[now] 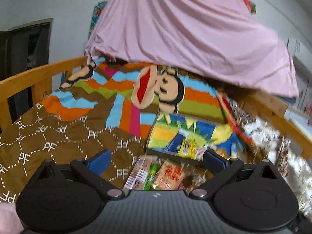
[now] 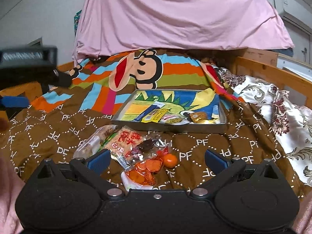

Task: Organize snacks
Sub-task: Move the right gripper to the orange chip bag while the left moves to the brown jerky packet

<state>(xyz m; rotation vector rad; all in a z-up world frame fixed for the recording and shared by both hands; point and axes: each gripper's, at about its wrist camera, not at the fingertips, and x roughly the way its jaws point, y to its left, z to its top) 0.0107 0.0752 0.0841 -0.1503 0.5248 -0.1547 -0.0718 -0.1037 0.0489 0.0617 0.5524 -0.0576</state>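
Both grippers hang wide open and empty above the bed (image 2: pixel 58 128). A pile of snack packets (image 2: pixel 134 152) and a small orange (image 2: pixel 170 160) lie at twelve o'clock of the right gripper (image 2: pixel 157 159). The tray (image 2: pixel 195 129), holding a few packets, sits beyond. The left gripper (image 1: pixel 156 160) hovers over the pile's near edge.
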